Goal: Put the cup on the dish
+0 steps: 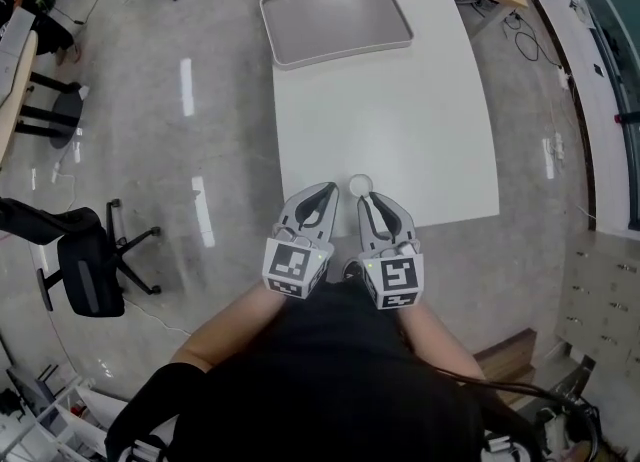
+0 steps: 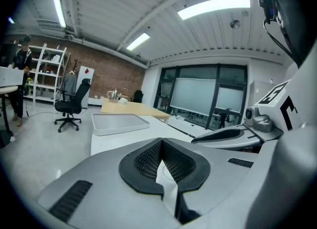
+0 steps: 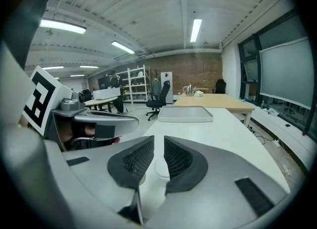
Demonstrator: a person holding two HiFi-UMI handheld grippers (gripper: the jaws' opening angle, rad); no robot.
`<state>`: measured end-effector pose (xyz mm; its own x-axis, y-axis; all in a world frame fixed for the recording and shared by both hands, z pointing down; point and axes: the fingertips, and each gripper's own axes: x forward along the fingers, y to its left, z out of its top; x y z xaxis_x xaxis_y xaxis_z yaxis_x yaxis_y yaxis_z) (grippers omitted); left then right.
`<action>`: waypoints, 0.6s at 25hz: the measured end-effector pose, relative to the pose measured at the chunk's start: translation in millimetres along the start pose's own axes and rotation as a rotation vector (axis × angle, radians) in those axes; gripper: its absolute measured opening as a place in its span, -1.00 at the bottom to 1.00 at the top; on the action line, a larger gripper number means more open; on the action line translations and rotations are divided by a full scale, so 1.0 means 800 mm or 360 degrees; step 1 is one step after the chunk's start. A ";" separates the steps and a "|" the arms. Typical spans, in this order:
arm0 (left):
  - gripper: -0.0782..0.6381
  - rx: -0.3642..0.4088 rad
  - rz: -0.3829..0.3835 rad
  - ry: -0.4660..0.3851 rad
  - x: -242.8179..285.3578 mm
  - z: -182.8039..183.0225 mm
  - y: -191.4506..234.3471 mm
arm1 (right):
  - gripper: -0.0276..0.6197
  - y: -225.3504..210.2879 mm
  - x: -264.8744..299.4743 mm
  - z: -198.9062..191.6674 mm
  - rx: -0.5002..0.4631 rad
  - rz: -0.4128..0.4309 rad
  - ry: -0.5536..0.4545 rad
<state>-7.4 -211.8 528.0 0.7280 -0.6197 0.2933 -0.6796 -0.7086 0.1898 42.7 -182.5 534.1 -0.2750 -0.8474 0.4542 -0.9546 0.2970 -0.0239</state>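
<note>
My left gripper (image 1: pixel 328 190) and right gripper (image 1: pixel 366 198) hovered at the white surface's (image 1: pixel 400 120) near edge, jaws closed and empty. The cup (image 1: pixel 360 186) stood ungrasped just beyond their tips, and the dish (image 1: pixel 335 20) lay well beyond the cup. Grasping seemingly came next: open one pair of jaws around the cup.

— Where does my head view sit?

— High over the white rectangular table (image 1: pixel 400 130), facing steeply down. The left gripper (image 1: pixel 325 192) and right gripper (image 1: pixel 367 200) show near its lower middle, pointing away from me.

— And the two gripper views?

— Each rides low and close behind its own jaws, looking forward along the tabletop. All three views share the grey rectangular tray with a raised rim (image 1: pixel 336 20), far ahead of the jaw tips.
</note>
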 end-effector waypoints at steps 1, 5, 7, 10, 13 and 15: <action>-0.78 -0.0001 -0.0015 0.0012 0.004 -0.004 0.004 | -0.86 -0.002 0.005 -0.003 0.0003 -0.0020 0.0017; -0.78 -0.0003 -0.0058 0.0064 0.023 -0.016 0.017 | -0.43 -0.011 0.027 -0.020 0.0042 -0.0022 0.0106; -0.78 -0.0006 -0.0063 0.0075 0.031 -0.018 0.022 | -0.35 -0.015 0.036 -0.026 0.0049 -0.0018 0.0133; -0.78 -0.0008 -0.0046 0.0085 0.040 -0.026 0.027 | -0.26 -0.017 0.046 -0.036 0.0046 0.0019 0.0149; -0.78 -0.0006 -0.0013 0.0106 0.052 -0.037 0.031 | -0.19 -0.019 0.058 -0.054 0.0041 0.0073 0.0196; -0.78 -0.0006 0.0012 0.0120 0.057 -0.045 0.035 | -0.18 -0.020 0.067 -0.067 0.0037 0.0097 0.0234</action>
<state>3.2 -247.8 580.1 0.7139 -0.5978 0.3647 -0.6857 -0.7024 0.1910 49.6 -209.3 606.9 -0.3142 -0.7539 0.5769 -0.9395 0.3341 -0.0751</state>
